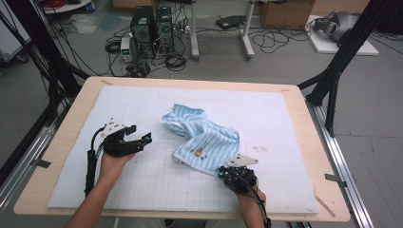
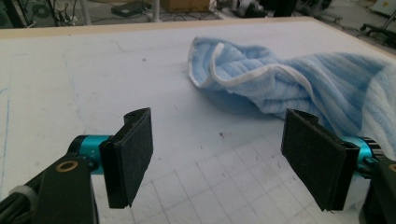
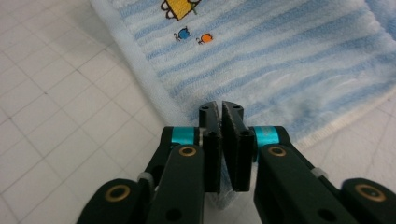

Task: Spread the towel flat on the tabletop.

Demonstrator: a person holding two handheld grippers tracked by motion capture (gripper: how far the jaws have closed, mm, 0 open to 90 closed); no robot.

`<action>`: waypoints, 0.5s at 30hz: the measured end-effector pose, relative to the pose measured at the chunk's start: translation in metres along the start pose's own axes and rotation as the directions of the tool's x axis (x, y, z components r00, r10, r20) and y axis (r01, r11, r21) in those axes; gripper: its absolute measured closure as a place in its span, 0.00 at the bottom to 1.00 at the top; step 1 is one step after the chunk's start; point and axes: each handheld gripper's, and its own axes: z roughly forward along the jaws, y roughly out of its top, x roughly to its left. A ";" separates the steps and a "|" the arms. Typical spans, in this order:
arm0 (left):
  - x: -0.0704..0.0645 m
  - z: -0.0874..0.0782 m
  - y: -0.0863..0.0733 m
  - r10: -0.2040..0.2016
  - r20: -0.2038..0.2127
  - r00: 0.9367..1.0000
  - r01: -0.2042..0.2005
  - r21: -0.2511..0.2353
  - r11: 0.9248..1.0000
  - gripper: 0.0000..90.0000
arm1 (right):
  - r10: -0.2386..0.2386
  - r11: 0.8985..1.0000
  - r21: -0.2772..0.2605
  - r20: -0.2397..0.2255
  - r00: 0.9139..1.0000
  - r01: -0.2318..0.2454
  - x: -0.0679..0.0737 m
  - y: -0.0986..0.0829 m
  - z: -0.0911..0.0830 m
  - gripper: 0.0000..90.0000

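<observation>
**Towel pinched at one corner, second gripper waiting open**

The blue striped towel point(image 1: 202, 137) lies crumpled near the middle of the white gridded mat point(image 1: 285, 123), one end bunched toward the far side, the other spread flat toward the near edge. The right gripper point(image 3: 221, 140) has its jaws closed on the hem of the near corner, with a fold of cloth between the pads. The left gripper point(image 2: 219, 154) is held above the mat to the left of the towel, jaws wide apart and empty, facing the bunched end.

Risks, as a judgement: the pinch takes only a thin strip of hem, so a quick pull could slip the cloth free; lifting by one corner would drag the bunched end and twist the towel further; the left gripper may catch two layers at the rolled edge instead of one.

Nothing else lies on the mat, which covers the wooden table point(image 1: 304, 102). Cables and computer cases point(image 1: 152, 31) stand on the floor beyond the far edge, well apart.
</observation>
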 end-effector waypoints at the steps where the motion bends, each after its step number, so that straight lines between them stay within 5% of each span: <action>1: -0.002 -0.001 0.000 0.011 0.000 1.000 -0.011 0.002 1.000 0.29 | -0.009 1.000 -0.002 0.022 1.000 0.009 -0.001 -0.002 -0.003 0.96; 10: -0.020 0.006 -0.007 0.036 0.043 0.998 -0.036 0.021 0.999 0.33 | 0.071 0.997 -0.025 0.150 0.986 -0.068 -0.034 -0.029 -0.041 0.96; 15: -0.030 0.015 -0.013 0.045 0.129 0.991 -0.054 0.064 0.996 0.43 | 0.080 0.997 0.004 0.227 0.970 -0.083 -0.047 -0.039 -0.046 0.96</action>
